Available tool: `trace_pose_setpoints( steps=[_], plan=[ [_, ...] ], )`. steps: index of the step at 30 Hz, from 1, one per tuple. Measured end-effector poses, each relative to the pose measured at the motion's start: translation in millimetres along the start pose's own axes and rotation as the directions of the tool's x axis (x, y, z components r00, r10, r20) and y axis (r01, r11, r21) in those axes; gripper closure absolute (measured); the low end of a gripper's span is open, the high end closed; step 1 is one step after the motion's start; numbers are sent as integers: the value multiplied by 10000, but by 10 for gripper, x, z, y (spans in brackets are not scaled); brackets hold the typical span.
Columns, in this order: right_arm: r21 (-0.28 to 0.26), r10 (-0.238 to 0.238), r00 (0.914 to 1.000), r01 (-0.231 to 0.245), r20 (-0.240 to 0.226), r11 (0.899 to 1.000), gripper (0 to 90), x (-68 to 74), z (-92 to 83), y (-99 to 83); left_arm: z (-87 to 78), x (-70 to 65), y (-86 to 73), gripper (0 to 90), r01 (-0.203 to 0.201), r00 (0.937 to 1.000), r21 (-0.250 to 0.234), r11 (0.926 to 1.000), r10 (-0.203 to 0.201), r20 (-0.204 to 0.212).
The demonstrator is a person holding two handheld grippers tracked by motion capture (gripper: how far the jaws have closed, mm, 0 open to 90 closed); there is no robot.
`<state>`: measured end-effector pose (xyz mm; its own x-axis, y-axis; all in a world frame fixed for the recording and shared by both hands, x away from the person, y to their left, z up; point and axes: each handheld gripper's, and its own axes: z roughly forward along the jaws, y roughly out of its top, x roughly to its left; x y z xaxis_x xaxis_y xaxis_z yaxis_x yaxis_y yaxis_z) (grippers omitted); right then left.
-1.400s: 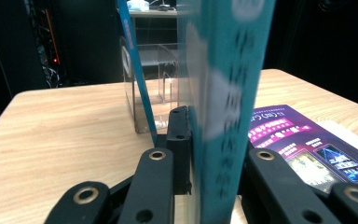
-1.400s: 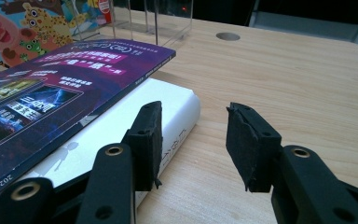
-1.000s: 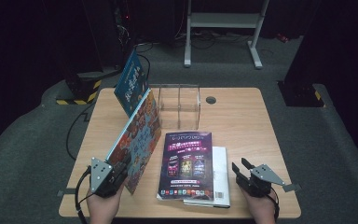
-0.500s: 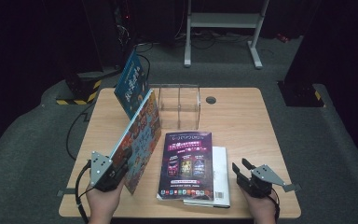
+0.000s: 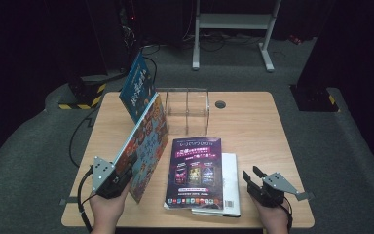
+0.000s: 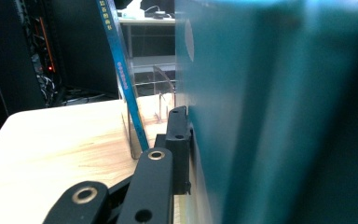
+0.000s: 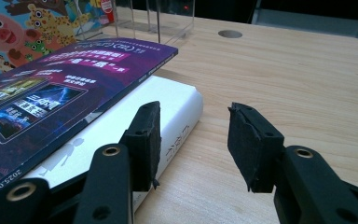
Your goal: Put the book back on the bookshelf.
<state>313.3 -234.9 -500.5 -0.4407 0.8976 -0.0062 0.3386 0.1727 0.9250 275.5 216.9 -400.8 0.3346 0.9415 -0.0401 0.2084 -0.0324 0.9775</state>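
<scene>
High view has my left gripper [image 5: 126, 168] at the table's near left corner; its jaws have just been closing and now pinch the glossy picture book with cartoon animals on its cover [image 5: 146, 141], which stands tilted on its lower edge. Behind it a blue-covered book [image 5: 137, 87] leans against the clear acrylic divider rack [image 5: 187, 109]. On the pale wooden table [image 5: 253, 126] a purple magazine [image 5: 195, 170] lies flat across a thick white paperback [image 7: 177, 121]. My right gripper [image 7: 193, 140] rests just beside that paperback, jaws apart, clasping nothing.
</scene>
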Motion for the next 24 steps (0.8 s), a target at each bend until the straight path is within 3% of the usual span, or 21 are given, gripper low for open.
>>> trace_pose_setpoints(
  steps=[6,24],
  plan=[
    [-17,16,10000,-16,11,10000,538,-1,-6,1,1,20,0,769,-40,9999,22,10000,40,117],
    [-72,139,9999,-139,-4,9999,538,-23,-24,-3,20,-28,17,804,-74,9998,66,10000,75,-162]
  ],
)
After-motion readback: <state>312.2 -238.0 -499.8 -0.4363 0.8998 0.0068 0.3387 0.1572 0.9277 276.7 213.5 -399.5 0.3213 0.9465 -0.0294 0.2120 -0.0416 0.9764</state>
